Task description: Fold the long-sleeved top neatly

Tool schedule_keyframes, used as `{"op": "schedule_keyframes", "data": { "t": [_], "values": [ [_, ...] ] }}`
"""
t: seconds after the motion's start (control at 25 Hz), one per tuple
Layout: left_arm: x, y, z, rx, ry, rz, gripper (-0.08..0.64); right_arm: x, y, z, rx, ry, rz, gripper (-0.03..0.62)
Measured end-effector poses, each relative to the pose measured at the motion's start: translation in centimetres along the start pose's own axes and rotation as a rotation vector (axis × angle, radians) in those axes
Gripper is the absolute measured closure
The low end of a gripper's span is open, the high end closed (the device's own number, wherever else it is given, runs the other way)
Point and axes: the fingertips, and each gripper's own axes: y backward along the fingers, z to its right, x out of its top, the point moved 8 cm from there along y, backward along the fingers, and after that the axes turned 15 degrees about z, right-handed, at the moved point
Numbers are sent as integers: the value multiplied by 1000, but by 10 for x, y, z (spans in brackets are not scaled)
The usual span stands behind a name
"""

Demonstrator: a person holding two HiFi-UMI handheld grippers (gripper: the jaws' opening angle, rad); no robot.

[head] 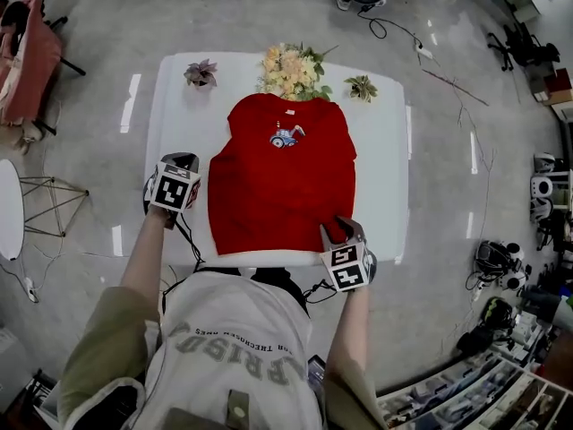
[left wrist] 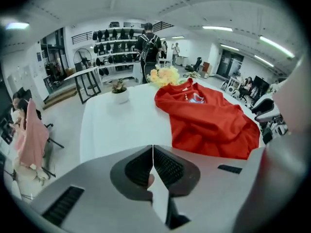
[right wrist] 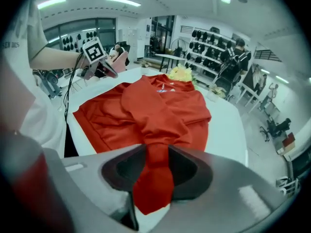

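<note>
top: red, flat on table, sleeves seemingly already tucked in | left gripper: jaws pressed together, empty, beside top's left edge | right gripper: jaws pinching near right hem | remaining, judged: body folds; roughly midway

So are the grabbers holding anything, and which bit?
The right gripper pinches the red top by a bunch of cloth at its near right corner. The left gripper is shut on nothing, beside the top.

Glossy grey floor around a white table, shelving racks along the far wall under ceiling strip lights
</note>
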Motion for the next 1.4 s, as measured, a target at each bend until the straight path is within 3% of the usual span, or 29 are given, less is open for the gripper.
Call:
{"op": "schedule_keyframes", "data": {
  "t": [0.08,0.16,0.24,0.28,0.36,0.4,0.44,0.52,0.68,0.76,0.84,0.88,0.96,1.0,1.08,1.16,1.24,1.32,1.36,1.4],
  "values": [
    [2,2,-1,-35,-47,18,543,-1,-16,-10,47,15,-49,393],
    [6,-1,13,-108,-113,19,538,-1,-30,-13,41,53,-100,391],
    [9,-11,33,-185,-204,-17,459,-3,-42,-13,9,107,-156,394],
    [10,-17,43,-213,-260,-43,420,-4,-46,-12,-2,128,-180,406],
    [9,-29,54,-241,-375,-99,410,-3,-48,-10,-14,133,-200,485],
    [8,-32,56,-243,-417,-121,428,-3,-46,-9,-18,119,-195,540],
    [6,-34,55,-241,-439,-132,497,-2,-41,-8,-23,104,-186,550],
    [5,-32,49,-243,-412,-123,535,-1,-26,-6,-44,88,-165,554],
    [-2,-25,34,-244,-218,-96,540,-14,-2,-2,-62,35,-155,555],
    [-11,-23,20,-197,-133,-110,546,-27,-4,-5,-30,30,-186,555],
    [-16,-20,8,-136,-123,-124,545,-35,-7,-8,23,44,-213,550],
    [-15,-16,3,-112,-132,-117,545,-35,-7,-9,56,37,-214,496],
    [-4,-9,3,-91,-171,-74,543,-26,-4,-1,114,-27,-169,301],
    [4,-7,8,-97,-199,-51,540,-18,-1,8,125,-68,-119,284],
    [21,-10,25,-144,-258,-26,524,3,-2,31,115,-124,-7,284],
    [38,-22,48,-214,-308,-27,475,25,-15,54,100,-113,48,284],
    [46,-39,70,-274,-382,-68,420,34,-40,67,144,-56,11,285],
    [41,-56,86,-302,-487,-148,383,29,-65,68,242,-16,-69,297],
    [37,-63,90,-303,-534,-184,376,25,-75,69,284,-9,-99,318],
    [34,-69,91,-301,-567,-207,370,23,-81,70,309,-7,-117,386]
  ]
}}
